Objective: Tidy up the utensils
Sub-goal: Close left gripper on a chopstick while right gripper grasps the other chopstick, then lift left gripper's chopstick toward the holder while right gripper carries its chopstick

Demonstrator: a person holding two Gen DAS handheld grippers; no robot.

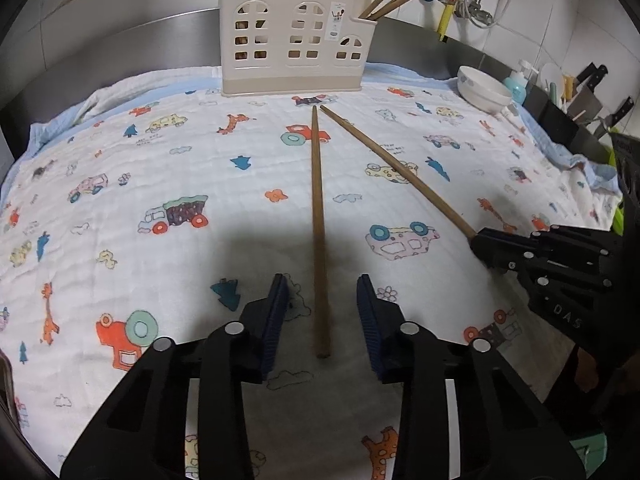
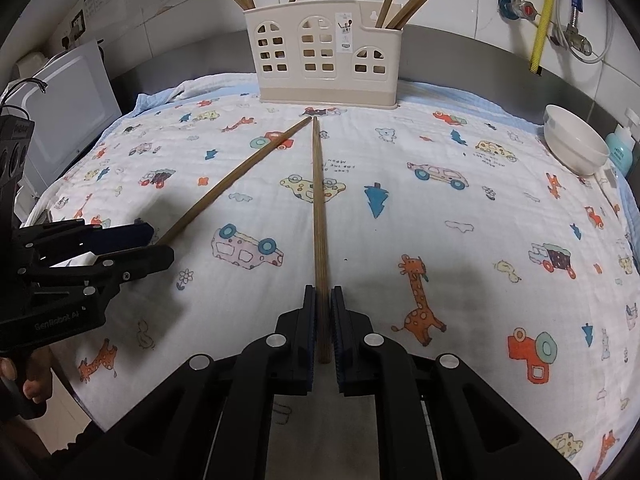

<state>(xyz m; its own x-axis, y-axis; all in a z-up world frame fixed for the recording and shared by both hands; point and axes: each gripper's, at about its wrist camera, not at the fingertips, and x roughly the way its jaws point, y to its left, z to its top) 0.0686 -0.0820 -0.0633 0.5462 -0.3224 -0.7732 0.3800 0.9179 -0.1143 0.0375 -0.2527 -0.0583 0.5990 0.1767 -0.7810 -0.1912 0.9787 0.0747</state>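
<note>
Left wrist view shows one chopstick (image 1: 319, 232) lying on the printed cloth (image 1: 160, 168) between the left gripper's (image 1: 323, 300) parted, untouching pads; right wrist view shows the right gripper (image 2: 323, 312) clamped on the other chopstick (image 2: 319, 216), tips near the holder (image 2: 324, 56); a microwave (image 2: 68, 108) appears only there.

Left gripper (image 1: 323, 312) points down, its jaws apart and touching nothing. Right gripper (image 2: 323, 320) points down too, jaws closed on a chopstick (image 2: 319, 216).

Cartoon-print white cloth (image 1: 200, 168), beige holder (image 1: 296, 36)
</note>
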